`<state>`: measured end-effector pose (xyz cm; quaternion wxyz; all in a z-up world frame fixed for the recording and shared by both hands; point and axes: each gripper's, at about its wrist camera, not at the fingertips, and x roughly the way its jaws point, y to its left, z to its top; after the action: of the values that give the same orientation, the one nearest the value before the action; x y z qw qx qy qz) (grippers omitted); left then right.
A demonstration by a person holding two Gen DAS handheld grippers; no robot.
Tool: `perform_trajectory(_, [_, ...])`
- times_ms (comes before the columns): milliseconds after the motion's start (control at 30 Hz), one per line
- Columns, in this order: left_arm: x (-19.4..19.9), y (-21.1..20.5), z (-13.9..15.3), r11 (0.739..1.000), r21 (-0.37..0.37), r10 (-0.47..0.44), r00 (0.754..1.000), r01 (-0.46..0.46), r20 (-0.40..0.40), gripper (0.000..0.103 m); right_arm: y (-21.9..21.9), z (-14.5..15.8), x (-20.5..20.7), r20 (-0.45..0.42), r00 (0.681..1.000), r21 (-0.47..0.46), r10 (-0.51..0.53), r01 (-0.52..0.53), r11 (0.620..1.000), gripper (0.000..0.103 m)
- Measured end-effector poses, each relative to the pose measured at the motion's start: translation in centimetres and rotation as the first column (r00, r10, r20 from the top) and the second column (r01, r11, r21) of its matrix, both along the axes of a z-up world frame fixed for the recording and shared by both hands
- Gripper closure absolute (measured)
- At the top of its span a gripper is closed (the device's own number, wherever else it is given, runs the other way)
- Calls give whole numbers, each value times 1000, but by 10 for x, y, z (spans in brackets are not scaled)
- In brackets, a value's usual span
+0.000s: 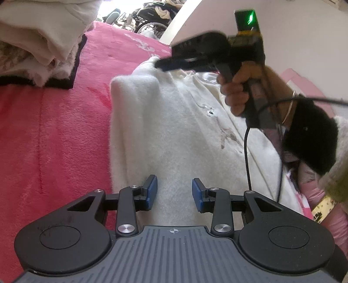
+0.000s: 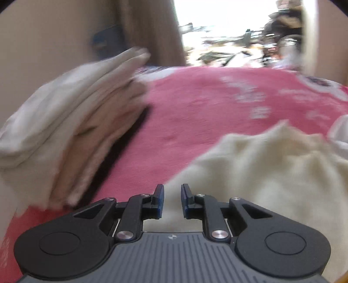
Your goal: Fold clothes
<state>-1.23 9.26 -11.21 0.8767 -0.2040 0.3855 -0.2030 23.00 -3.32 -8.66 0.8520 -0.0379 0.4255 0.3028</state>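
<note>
Daylight from behind, blown out at the top; right view smeared.
The bright opening glares white; the folded pile and pink bedcover blur, perhaps from motion. Fisheye bends the edges, corners darken.

Home bedroom, pink blanket spread out, stacked folded clothes, wheelchairs beyond

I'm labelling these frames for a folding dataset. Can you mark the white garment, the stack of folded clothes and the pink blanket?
white garment [image 1: 174, 135]: left wrist view, middle of its fleecy body.
stack of folded clothes [image 2: 71, 122]: right wrist view, side of the layers.
pink blanket [image 1: 54, 135]: left wrist view, bare patch.
</note>
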Motion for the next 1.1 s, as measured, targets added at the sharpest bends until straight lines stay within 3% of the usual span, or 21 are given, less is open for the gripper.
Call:
perform_trajectory(67, [-2,-2,-1,1000,7,-8,1000,8,5,68,17,-23,4,14,999,-91,39,-38,995,87])
perform_trajectory(167, [-3,-4,-2,1000,19,-22,1000,21,13,68,22,-39,17,8,1000,-41,1,-1,999,89])
perform_trajectory(300, [-6,-3,-2,1000,7,-30,999,30,17,68,22,-14,10,32,999,-33,10,-9,999,83])
perform_trajectory(400, [-7,-1,-3,1000,-11,-25,1000,25,14,68,19,3,-10,25,989,-13,143,-143,990,83])
perform_trajectory(467, [-4,-1,-5,1000,-11,-24,1000,24,16,68,27,-4,-23,-2,968,-60,250,-250,966,81])
perform_trajectory(533, [-4,-2,-6,1000,-4,-29,999,29,21,68,38,-24,-30,22,962,-157,274,-267,951,81])
perform_trajectory(667, [-2,2,-2,1000,-16,-26,1000,26,5,68,56,-31,-33,70,974,-193,214,-197,961,79])
perform_trajectory(733, [1,8,2,998,-65,-4,1000,2,-25,68,61,-19,-41,97,971,-215,219,-194,957,78])
perform_trajectory(833, [0,26,11,991,-111,67,998,-69,-20,68,58,4,-56,88,960,-172,267,-249,953,70])
perform_trajectory(867, [0,31,13,990,-113,85,996,-86,-12,68,58,11,-62,83,954,-159,289,-274,948,62])
perform_trajectory(967, [0,36,14,992,-66,103,995,-103,2,67,68,20,-88,81,914,-178,398,-379,908,48])
perform_trajectory(1067, [-1,36,12,996,-32,83,997,-83,-1,67,75,10,-112,102,878,-304,468,-421,855,49])
perform_trajectory(1100, [-3,37,13,997,-29,77,997,-77,1,67,74,6,-115,104,879,-341,465,-408,847,52])
